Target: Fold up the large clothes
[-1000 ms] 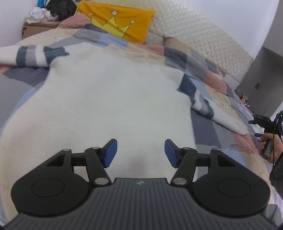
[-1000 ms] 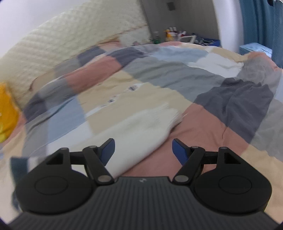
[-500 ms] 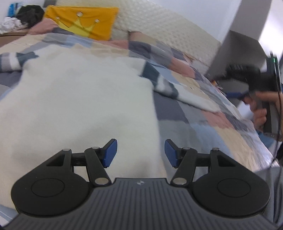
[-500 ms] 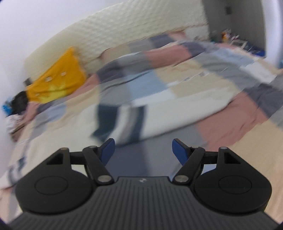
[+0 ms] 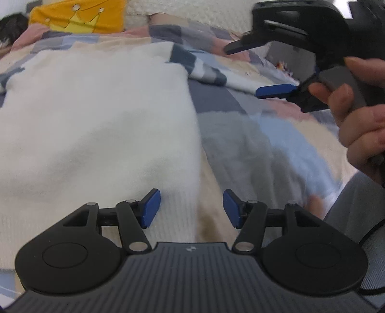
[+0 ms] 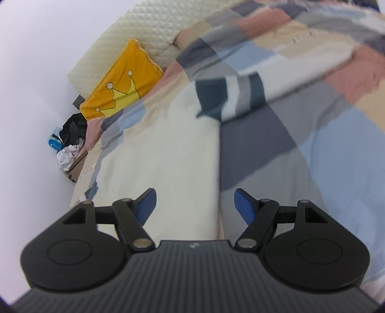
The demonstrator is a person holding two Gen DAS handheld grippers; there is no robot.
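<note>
Knitwear fills the middle of both views: a large cream sweater [image 5: 96,115] lies spread flat on the patchwork quilt [image 5: 252,134], and everything else is placed from it. Beyond its far left corner stands the yellow crown pillow [image 5: 77,14], which a second ago sat farther right in the left wrist view, so that camera has swung across the bed. The left gripper [image 5: 191,208] hangs over the sweater's ribbed hem at its right-hand edge, jaws set moderately wide with nothing between the blue pads [image 5: 150,208]; a second ago it hung over the middle of the sweater's body instead. To the right of the sweater's shoulder runs its sleeve [image 5: 207,69], striped dark teal, grey and white, stretched out over the quilt. Right of that sleeve the right gripper [image 5: 258,69] now looms large and close, gripped by the person's right hand [image 5: 361,120], where a second ago it was a small shape far off at the frame edge. In the right wrist view the right gripper [image 6: 195,207] hovers above the sweater's right side edge, jaws wide and empty; a second ago it faced only the sleeve cuff, and now the sweater's body [image 6: 168,149], the striped sleeve [image 6: 231,94] and the pillow [image 6: 120,81] all show.
</note>
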